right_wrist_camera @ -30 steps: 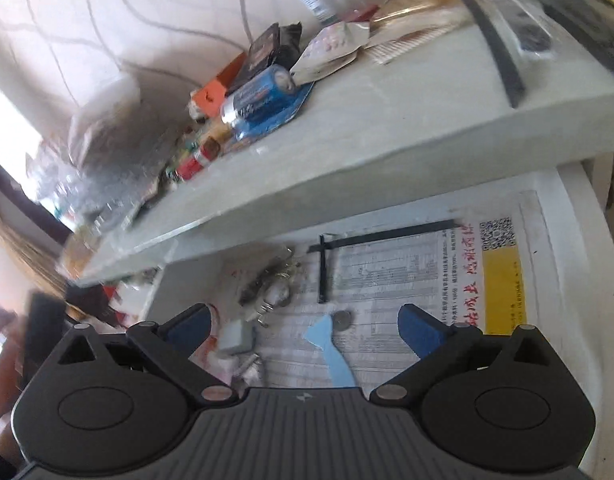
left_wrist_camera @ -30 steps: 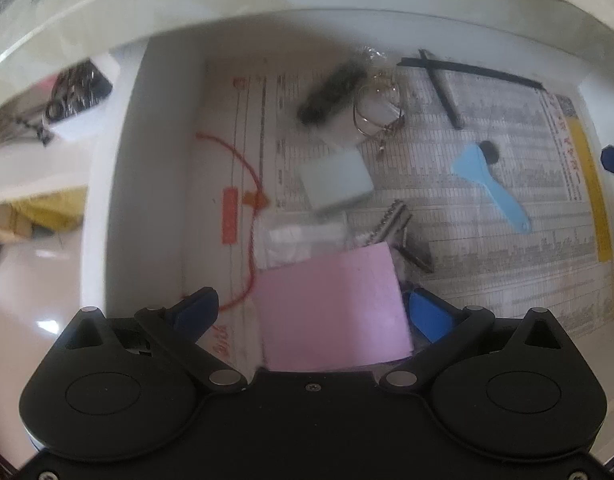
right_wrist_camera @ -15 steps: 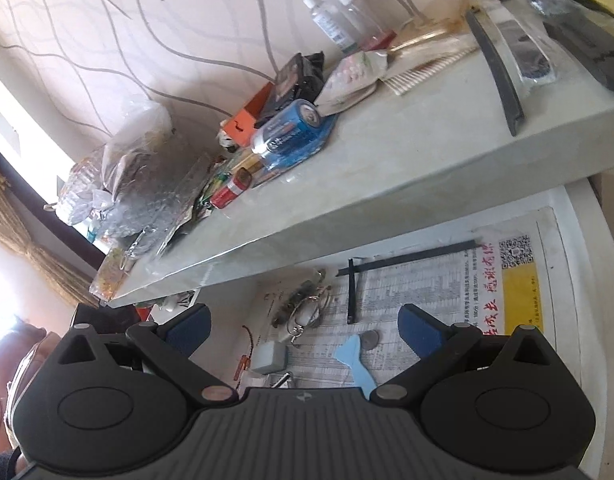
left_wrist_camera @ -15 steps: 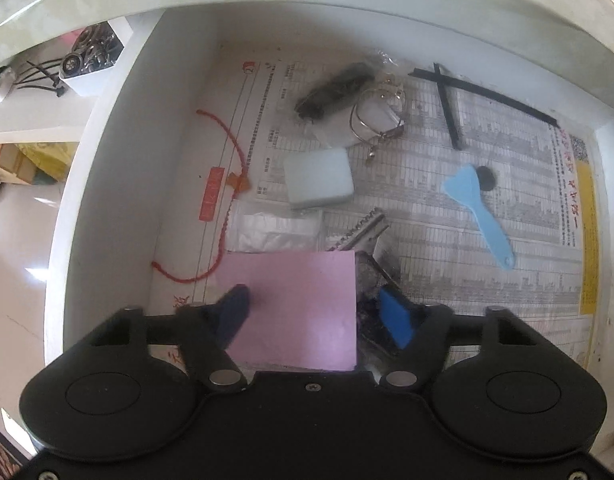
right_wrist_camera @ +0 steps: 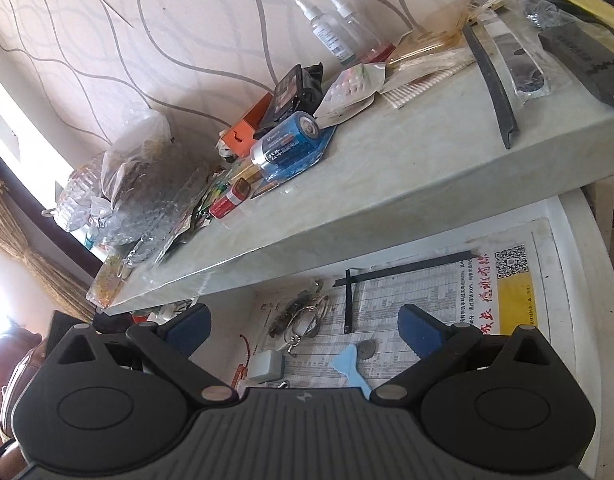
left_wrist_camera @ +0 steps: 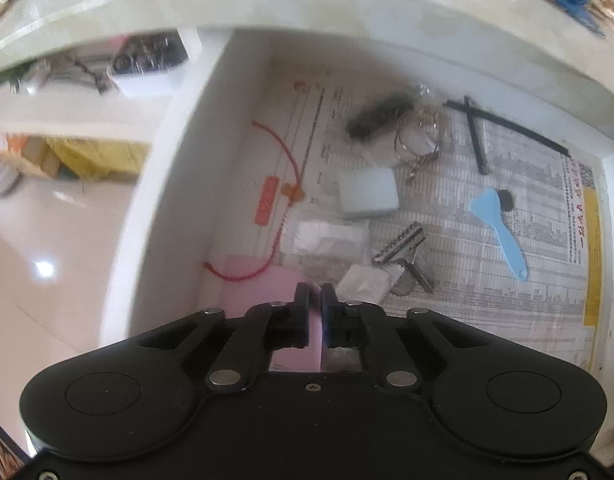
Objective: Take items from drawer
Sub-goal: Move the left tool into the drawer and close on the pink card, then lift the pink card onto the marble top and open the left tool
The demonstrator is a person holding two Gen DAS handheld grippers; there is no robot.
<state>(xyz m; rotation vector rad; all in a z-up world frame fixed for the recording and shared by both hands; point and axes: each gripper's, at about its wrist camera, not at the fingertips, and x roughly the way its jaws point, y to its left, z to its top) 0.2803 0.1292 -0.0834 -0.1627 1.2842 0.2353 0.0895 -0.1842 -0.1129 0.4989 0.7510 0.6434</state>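
in the open drawer, under the edge of the bench, the left gripper points steeply down at the near left corner. its fingers are drawn together to a narrow slit, clamped on the edge of a pink pad, which shows between and below them. a red cord loops over the pad's far corner and runs up along the newspaper that lines the drawer floor.

the other things lie loose on that paper: a clear packet just past the pad, a pale blue block beyond it, a metal clip to the right beside a small white piece, a blue scraper near the right side with a dark coin touching its blade, a key ring and a blurred dark object toward the back, and two crossed black strips at the back right.

the right gripper hovers above the drawer, tilted gently down, its fingers spread wide with nothing between them. from its view the bench carries a battery pack, two spray bottles, an orange box, plastic bags and a long black strip.
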